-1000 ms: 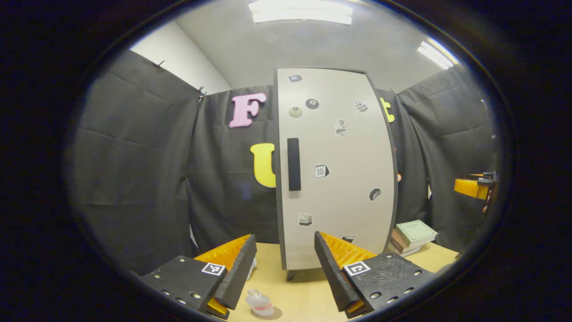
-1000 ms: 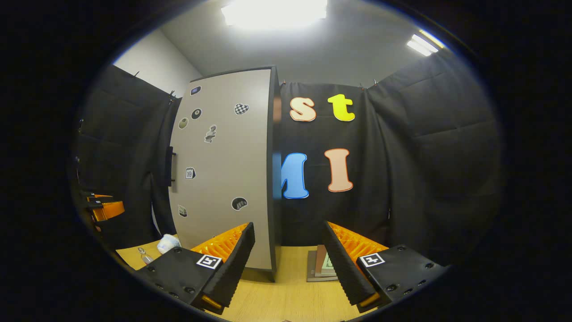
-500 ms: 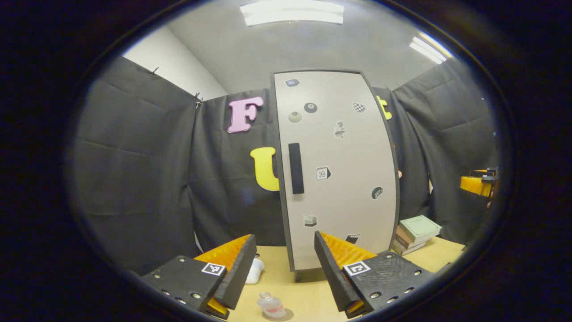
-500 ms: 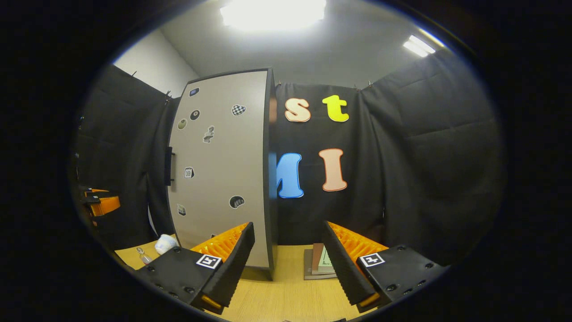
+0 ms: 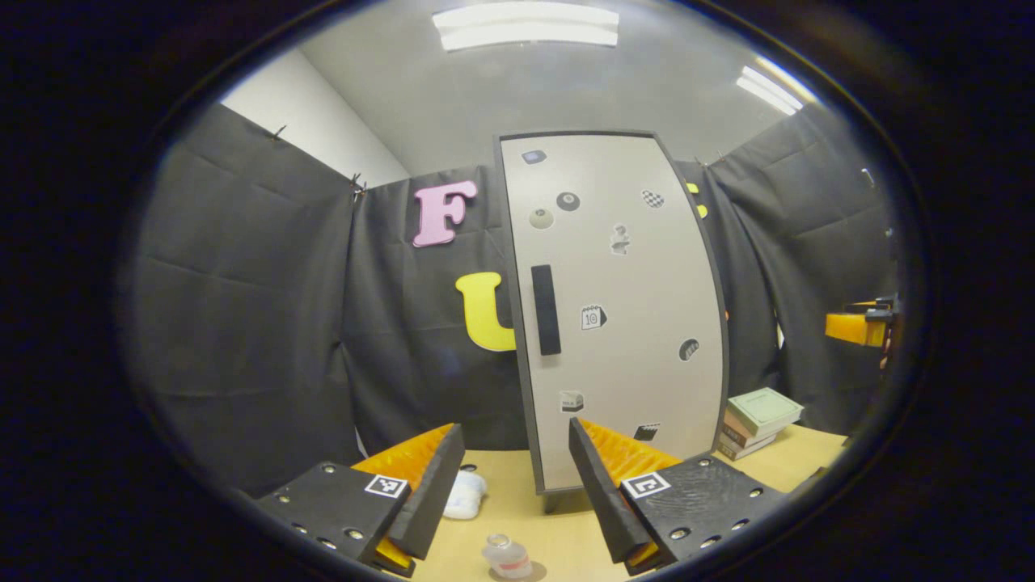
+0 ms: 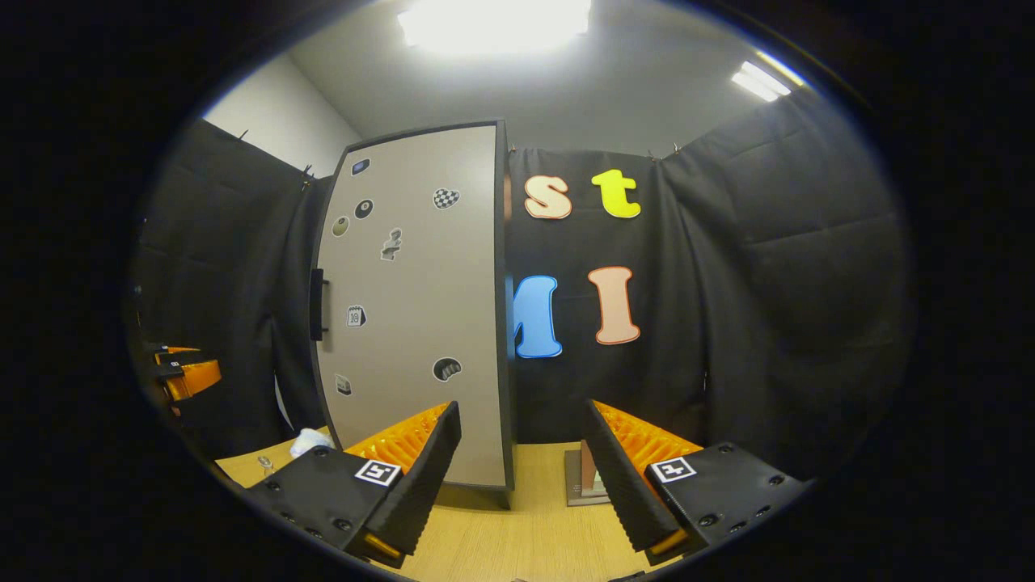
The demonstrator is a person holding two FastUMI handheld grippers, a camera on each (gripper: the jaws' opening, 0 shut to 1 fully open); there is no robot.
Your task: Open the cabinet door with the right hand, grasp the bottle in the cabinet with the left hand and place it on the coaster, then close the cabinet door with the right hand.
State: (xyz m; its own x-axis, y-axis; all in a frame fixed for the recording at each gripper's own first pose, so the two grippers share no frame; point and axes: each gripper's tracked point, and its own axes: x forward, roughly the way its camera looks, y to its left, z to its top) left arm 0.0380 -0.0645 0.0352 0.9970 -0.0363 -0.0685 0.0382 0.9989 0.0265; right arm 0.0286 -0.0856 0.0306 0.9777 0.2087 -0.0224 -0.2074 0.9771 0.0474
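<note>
Black-draped booth with a wooden table [image 5: 558, 525] holding a closed cabinet door [image 5: 623, 315]; both grippers, left [image 5: 508, 485] and right [image 6: 521, 477], gape empty, so the right could miss the handle [image 5: 547, 309] and nudge the cabinet

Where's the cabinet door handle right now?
In the left gripper view, the black handle sits upright near the left edge of the closed cabinet door.

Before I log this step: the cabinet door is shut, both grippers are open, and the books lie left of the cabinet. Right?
Not quite. In the left gripper view the books lie right of the cabinet, not left. The door is shut, and the left gripper and right gripper are open.
</note>
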